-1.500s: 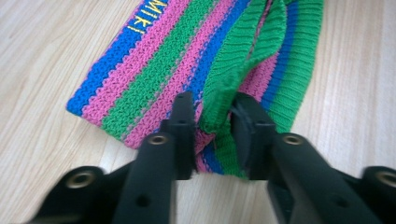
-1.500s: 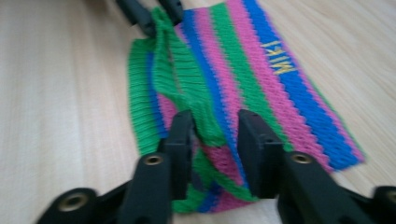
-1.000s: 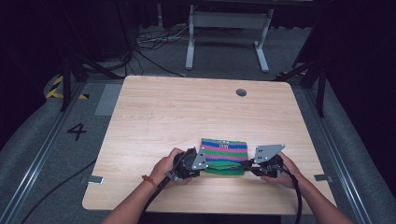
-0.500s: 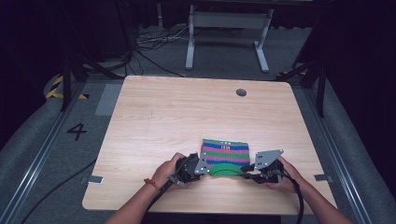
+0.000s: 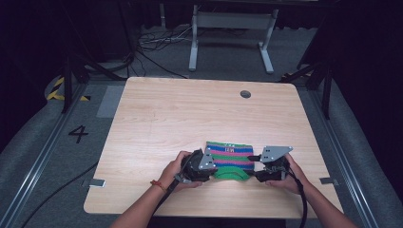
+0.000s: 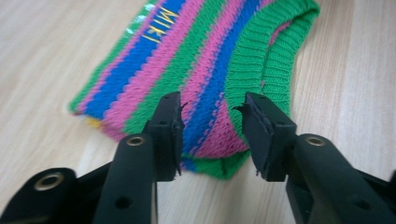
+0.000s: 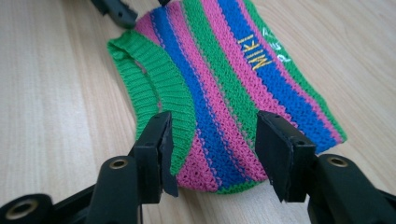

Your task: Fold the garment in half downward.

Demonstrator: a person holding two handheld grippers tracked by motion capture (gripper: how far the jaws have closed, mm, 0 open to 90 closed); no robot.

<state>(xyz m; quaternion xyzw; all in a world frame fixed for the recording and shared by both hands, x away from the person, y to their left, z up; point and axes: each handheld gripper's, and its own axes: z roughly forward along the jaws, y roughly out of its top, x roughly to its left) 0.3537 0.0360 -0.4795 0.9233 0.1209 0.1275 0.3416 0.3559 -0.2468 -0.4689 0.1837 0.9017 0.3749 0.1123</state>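
Two grippers sit at the near edge of the worktop [image 5: 157, 123], one at each end of a striped knit garment [image 5: 230, 157] lying flat there. Left gripper [image 6: 212, 133]: jaws spread, just been opening, garment's corner lies between them, pads not pressing it. Right gripper [image 7: 212, 149]: jaws spread, also just been opening, the other end between them, no pinch. Garment has green, pink and blue stripes, yellow lettering, and a green ribbed band along its near side.
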